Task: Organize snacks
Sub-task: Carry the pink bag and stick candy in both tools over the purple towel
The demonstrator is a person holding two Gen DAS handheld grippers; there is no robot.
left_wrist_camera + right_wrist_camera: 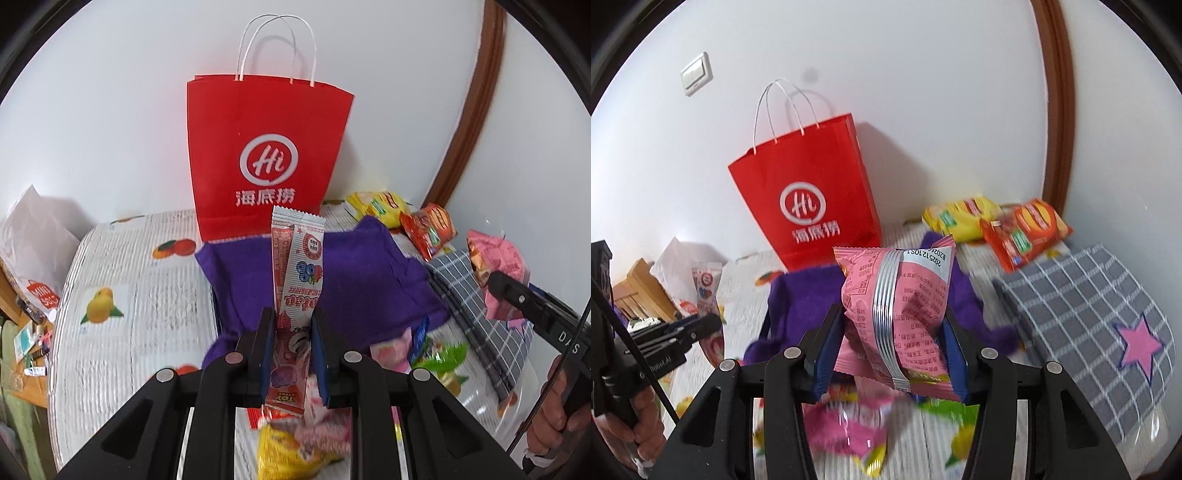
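Observation:
My left gripper [293,317] is shut on a long, narrow red-and-white snack stick [297,258] that stands upright between the pads. My right gripper [892,317] is shut on a puffy pink snack packet [897,284], its silver seam facing the camera. Both are held above a purple cloth bag [362,280] lying in front of a tall red paper bag [266,147] with white handles. The left wrist view shows the right gripper [495,280] at the right edge. Several loose snack packets [849,424] lie blurred on the table below.
A yellow chip packet [964,218] and a red one [1027,229] lie at the back right by the wall. A grey checked cloth bin [1089,295] with a pink star sits at the right. The fruit-print table cover [129,295] ends at the left, beside a white bag [33,236].

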